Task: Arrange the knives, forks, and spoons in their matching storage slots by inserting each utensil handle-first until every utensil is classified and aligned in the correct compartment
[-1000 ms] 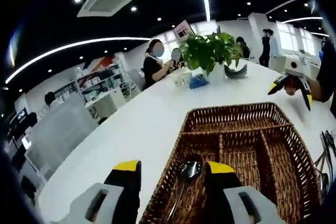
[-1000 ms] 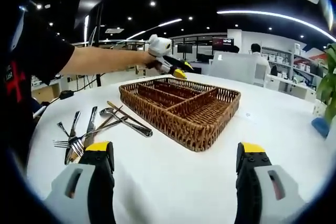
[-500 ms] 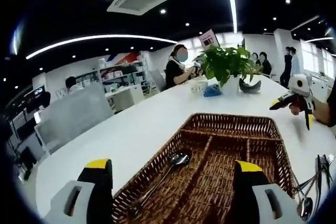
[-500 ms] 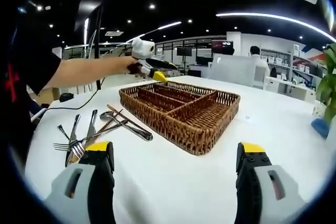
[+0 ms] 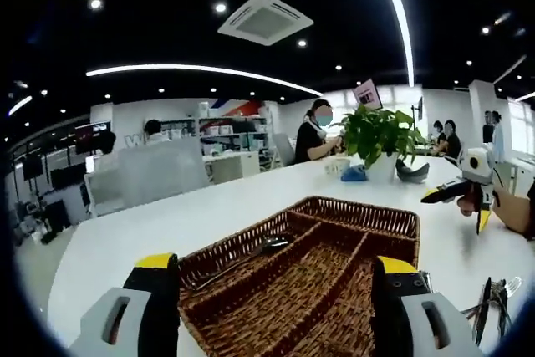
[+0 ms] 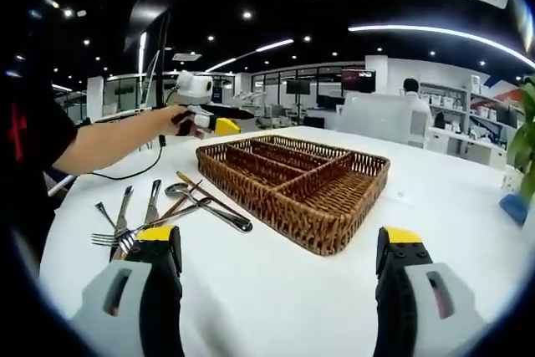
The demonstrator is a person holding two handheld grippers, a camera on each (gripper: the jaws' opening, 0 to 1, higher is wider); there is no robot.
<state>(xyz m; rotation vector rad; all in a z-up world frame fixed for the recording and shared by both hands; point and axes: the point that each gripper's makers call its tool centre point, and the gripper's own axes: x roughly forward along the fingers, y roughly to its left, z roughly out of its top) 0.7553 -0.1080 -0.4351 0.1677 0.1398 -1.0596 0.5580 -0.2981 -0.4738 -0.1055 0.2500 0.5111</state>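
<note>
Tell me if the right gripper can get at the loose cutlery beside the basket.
Probably yes: the right gripper is open, holds nothing, and the cutlery pile lies uncovered on the table just ahead-left of it, outside the basket.

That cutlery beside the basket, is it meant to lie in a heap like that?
It looks untidy: forks, knives and spoons lie crossed over each other on the table, beside the wicker basket, not in it. One spoon lies in a compartment.
</note>
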